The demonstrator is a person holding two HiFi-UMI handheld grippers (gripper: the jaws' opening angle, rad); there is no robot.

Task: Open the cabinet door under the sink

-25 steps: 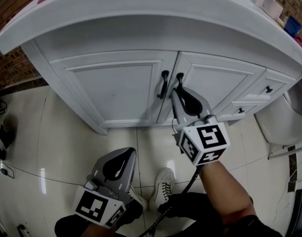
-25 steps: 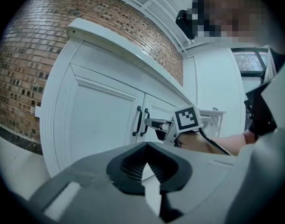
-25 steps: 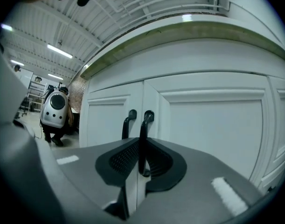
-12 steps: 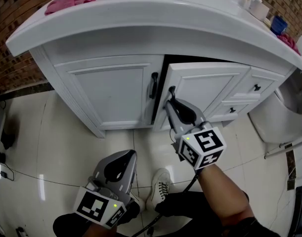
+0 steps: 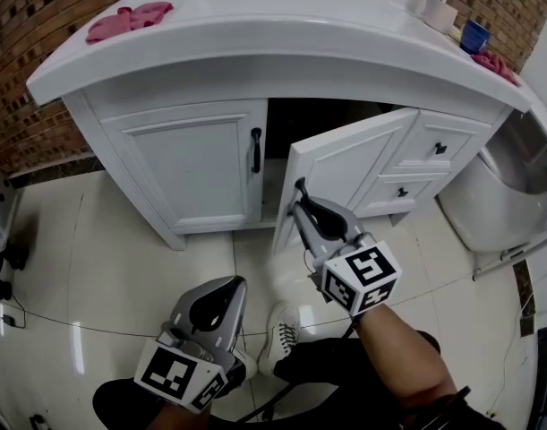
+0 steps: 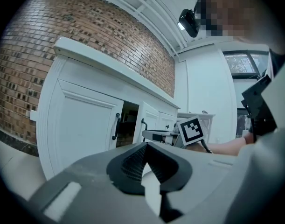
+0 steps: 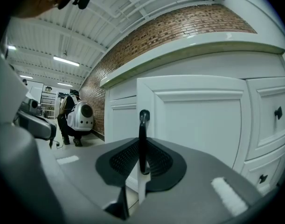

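While the tiled floor [image 5: 94,258] spreads wide in front of it, the white cabinet [image 5: 183,83] under the sink fills the top of the head view, and its counter [image 5: 255,38] curves across above. And look at the cabinet's right door [image 5: 354,164]: it stands open, angled out from the cabinet front, with a dark opening [image 5: 318,115] showing behind it! The left door [image 5: 197,164] sits closed, flush in the cabinet face, its black left handle [image 5: 255,150] upright at the inner edge. Two small drawers [image 5: 439,146] sit at the cabinet's right side, each with a dark knob.

Now the tools. The right hand-held gripper [image 5: 300,195] is at the free edge of the open door, out from the cabinet front, with its jaws clamped on the black door handle [image 7: 143,134]. The right gripper view shows that upright bar squeezed squarely between the ribbed pads [image 7: 121,160]. The left hand-held gripper [image 5: 221,285] hangs well out from the cabinet, low over the floor, with its jaws pressed together and nothing in them.

A white shoe [image 5: 277,334] stands on the floor, farther from the cabinet than either gripper's tips. On top of the cabinet a pink cloth [image 5: 130,21] lies at the left end, and a white bottle [image 5: 431,5] and a blue cup [image 5: 474,36] stand toward the right end.
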